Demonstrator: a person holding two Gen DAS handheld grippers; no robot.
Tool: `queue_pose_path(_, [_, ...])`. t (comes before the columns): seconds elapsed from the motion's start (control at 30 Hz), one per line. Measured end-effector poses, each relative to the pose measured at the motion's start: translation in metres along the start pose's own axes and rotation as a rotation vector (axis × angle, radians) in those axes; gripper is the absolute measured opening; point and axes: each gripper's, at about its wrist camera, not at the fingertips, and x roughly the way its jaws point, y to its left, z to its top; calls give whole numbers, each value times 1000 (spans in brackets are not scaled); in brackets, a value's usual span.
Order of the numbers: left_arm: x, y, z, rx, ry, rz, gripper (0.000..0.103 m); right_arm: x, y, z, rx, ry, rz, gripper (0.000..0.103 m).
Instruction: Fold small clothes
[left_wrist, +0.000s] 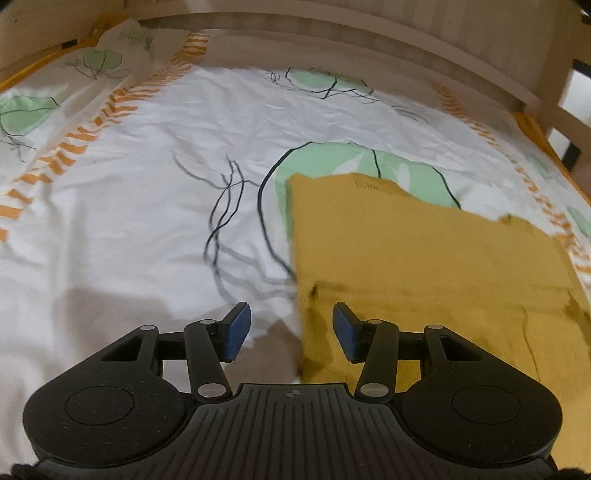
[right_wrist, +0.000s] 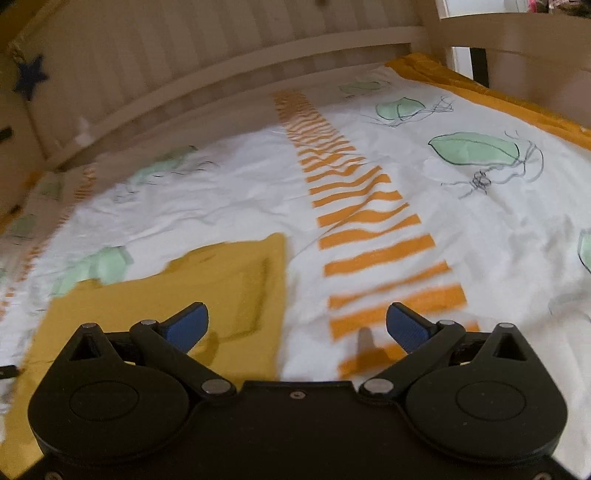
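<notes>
A mustard-yellow garment (left_wrist: 424, 254) lies flat on the bed, folded into a rough rectangle, at the right of the left wrist view. My left gripper (left_wrist: 291, 330) is open and empty, hovering over the garment's near left edge, with its right blue pad (left_wrist: 345, 330) above the cloth. In the right wrist view the garment (right_wrist: 177, 291) lies at the lower left. My right gripper (right_wrist: 297, 326) is wide open and empty, over the garment's right edge and the sheet beside it.
The bed has a white sheet (left_wrist: 147, 192) with green leaf shapes and orange striped bands (right_wrist: 365, 236). A wooden bed rail (left_wrist: 332, 40) runs along the far side and also shows in the right wrist view (right_wrist: 221, 66). A pillow (left_wrist: 110, 59) lies at the far left.
</notes>
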Motion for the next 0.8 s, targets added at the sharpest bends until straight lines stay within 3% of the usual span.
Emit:
queue_pose_path(0.4, [-110,16,-67,-2,14,-18,48,-112,19,-61,18,53,136,103])
queue_pose_path(0.8, [-132,13,-121,0,113,-58,48,-150,24,-119,22,202,130,103])
